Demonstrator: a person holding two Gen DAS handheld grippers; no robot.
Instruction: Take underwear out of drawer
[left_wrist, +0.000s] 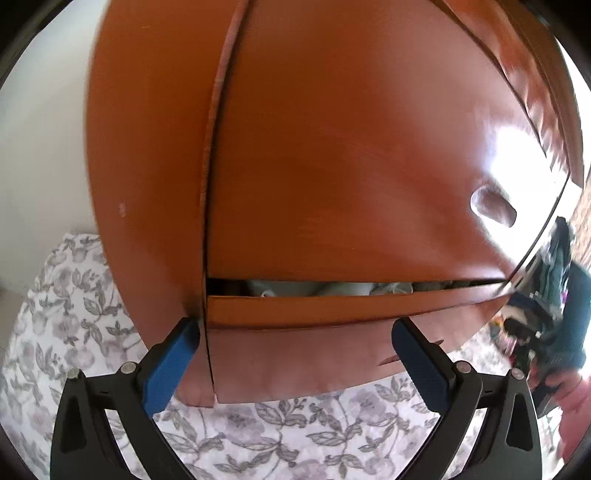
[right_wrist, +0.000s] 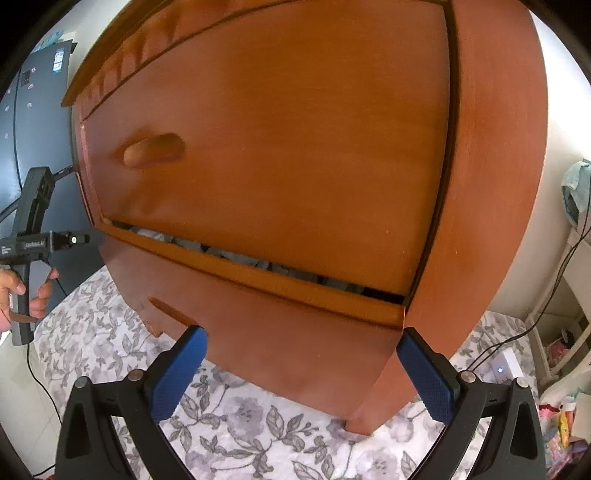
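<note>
drawer (left_wrist: 332, 306) ajar, just above-ahead of both grippers | underwear (left_wrist: 347, 287) in slit, lying left-right | left gripper (left_wrist: 295, 332) & right gripper (right_wrist: 301, 341) jaws spread, empty | nearer arm unclear

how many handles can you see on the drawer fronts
2: an oval handle on the upper drawer front, and a slim handle on the lower drawer. Others may lie outside the frame.

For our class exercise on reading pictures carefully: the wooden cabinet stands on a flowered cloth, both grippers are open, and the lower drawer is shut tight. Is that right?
Not quite. The lower drawer is not shut tight: a narrow gap at its top shows pale fabric inside, clear in the left wrist view. The rest holds: the cabinet stands on the flowered cloth, and the left gripper and right gripper are open.
</note>
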